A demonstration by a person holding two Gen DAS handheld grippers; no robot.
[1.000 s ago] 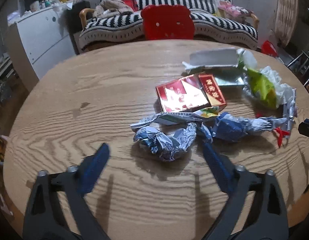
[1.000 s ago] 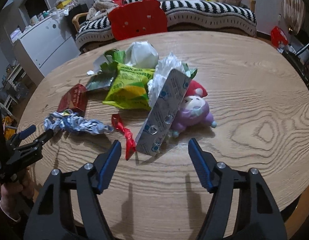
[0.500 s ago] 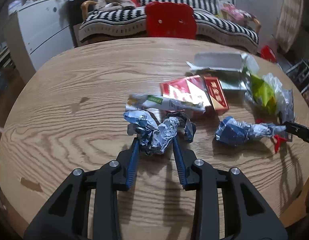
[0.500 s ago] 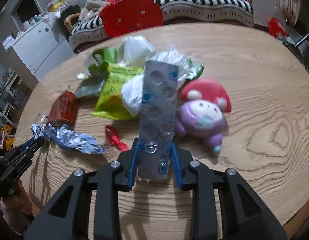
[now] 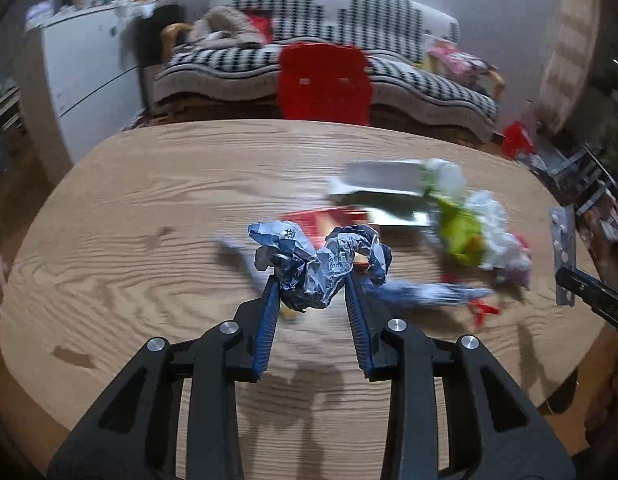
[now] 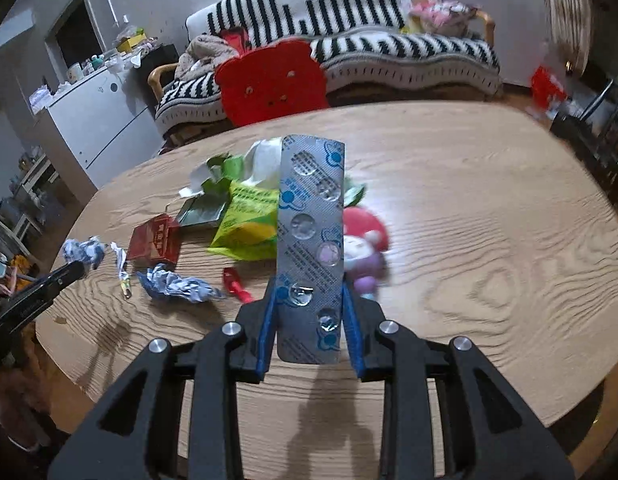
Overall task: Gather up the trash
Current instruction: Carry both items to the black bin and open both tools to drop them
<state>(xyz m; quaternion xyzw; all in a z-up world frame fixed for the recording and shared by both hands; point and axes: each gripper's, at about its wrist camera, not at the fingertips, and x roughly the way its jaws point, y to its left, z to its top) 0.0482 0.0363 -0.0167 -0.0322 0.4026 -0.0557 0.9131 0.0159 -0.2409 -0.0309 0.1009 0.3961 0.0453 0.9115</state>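
Both claws have lifted their trash up off the table (image 5: 149,208). Left gripper (image 5: 311,304) squeezes the crumpled blue wrapper (image 5: 317,258). Right gripper (image 6: 309,320) pinches the pill strip (image 6: 311,240), standing upright.

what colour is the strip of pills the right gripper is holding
Silver-grey foil with blue printing; the pill strip shows best in the right wrist view.

Matt grained wood table (image 6: 489,208); crinkled glossy foil wrapper (image 5: 321,260); silvery foil blister pack (image 6: 311,240); plush toy (image 6: 363,240)
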